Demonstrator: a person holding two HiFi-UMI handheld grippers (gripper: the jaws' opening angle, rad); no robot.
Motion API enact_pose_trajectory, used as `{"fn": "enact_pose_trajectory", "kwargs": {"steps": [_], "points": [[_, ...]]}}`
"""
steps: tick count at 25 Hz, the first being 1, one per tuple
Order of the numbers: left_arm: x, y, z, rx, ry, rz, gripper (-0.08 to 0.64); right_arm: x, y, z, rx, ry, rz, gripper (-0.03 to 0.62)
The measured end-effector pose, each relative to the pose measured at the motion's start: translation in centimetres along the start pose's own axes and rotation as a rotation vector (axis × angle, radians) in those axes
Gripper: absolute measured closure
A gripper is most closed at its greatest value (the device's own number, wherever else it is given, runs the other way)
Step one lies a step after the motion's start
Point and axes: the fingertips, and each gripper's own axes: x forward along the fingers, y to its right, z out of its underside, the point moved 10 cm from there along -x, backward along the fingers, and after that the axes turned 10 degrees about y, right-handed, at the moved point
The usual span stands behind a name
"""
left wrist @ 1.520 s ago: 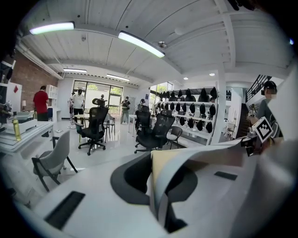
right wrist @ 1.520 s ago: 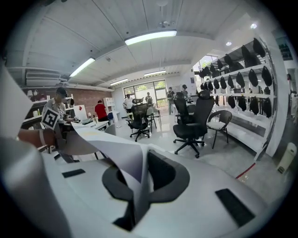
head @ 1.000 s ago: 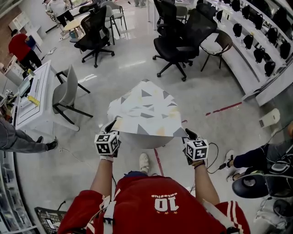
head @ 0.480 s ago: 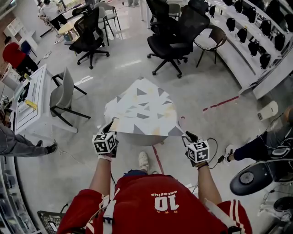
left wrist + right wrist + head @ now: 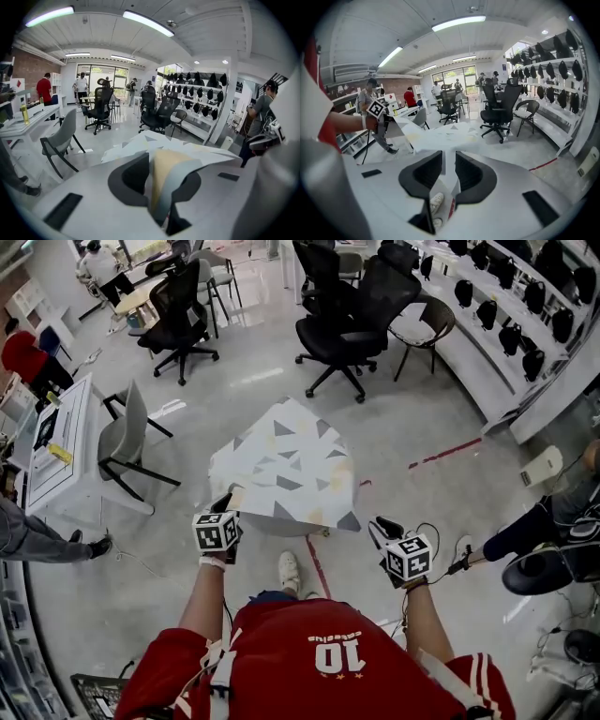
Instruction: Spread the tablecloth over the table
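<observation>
A white tablecloth [image 5: 286, 470] with grey and tan triangles lies over a small table, which it hides. My left gripper [image 5: 225, 507] is at the cloth's near left corner. In the left gripper view its jaws are opening, and the tan and grey corner [image 5: 164, 168] lies loosely between them. My right gripper [image 5: 378, 526] hangs just right of the near right corner, apart from the cloth. In the right gripper view its jaws [image 5: 446, 173] stand a narrow gap apart with nothing clamped. The cloth [image 5: 440, 136] lies ahead of them.
A grey chair [image 5: 127, 432] and a white desk [image 5: 61, 442] stand to the left. Black office chairs [image 5: 342, 329] are beyond the table. A red floor line [image 5: 450, 454], a cable [image 5: 436, 540] and a seated person [image 5: 544, 531] are at the right. My shoe [image 5: 289, 570] is below the table.
My right gripper has come off the near right corner and moved right; that corner now lies down. My left gripper has sunk a little with its corner.
</observation>
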Motion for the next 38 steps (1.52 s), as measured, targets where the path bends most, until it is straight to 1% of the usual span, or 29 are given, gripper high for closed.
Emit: {"fn": "enact_pose_trajectory", "kwargs": {"steps": [3,6,8,10,14,19,23,25,29,31,35,38], "points": [[0.2,1.1,0.9,0.055,-0.062,0.041,0.468,-0.7,-0.4,-0.2,0.002,0.018,0.007,0.495],[0.3,1.8,1.5,0.093,-0.122,0.068,0.421,-1.1,-0.7,-0.4,0.001,0.028,0.007,0.499],[0.0,1.7,1.8,0.097,-0.165,0.082,0.386,-1.3,-0.8,-0.4,0.012,0.037,0.008,0.502],[-0.7,1.3,2.3,0.086,-0.201,0.096,0.338,-1.5,-0.9,-0.3,0.018,0.039,0.008,0.503],[-2.3,0.5,3.5,0.083,-0.242,0.096,0.319,-1.4,-1.0,-0.3,0.027,0.047,0.004,0.505],[-3.8,-0.3,4.7,0.073,-0.264,0.066,0.314,-0.6,-1.2,-0.6,0.025,0.053,-0.017,0.506],[-4.7,-0.6,4.8,0.071,-0.269,0.043,0.314,0.0,-1.6,-0.7,0.025,0.057,-0.036,0.506],[-5.0,-0.7,4.8,0.062,-0.268,0.038,0.314,0.2,-2.0,-0.8,0.024,0.054,-0.052,0.506],[-5.9,-0.9,5.1,0.07,-0.273,0.032,0.314,0.3,-2.4,-0.9,0.016,0.053,-0.065,0.506],[-6.4,-1.0,5.2,0.062,-0.265,0.027,0.314,0.3,-2.4,-1.0,0.016,0.061,-0.065,0.506],[-7.6,-1.6,4.5,0.028,-0.215,0.005,0.314,0.1,-2.5,-1.1,0.017,0.071,-0.072,0.506],[-8.2,-1.6,3.8,0.033,-0.189,-0.005,0.314,-0.1,-2.8,-0.8,0.017,0.079,-0.079,0.506]]}}
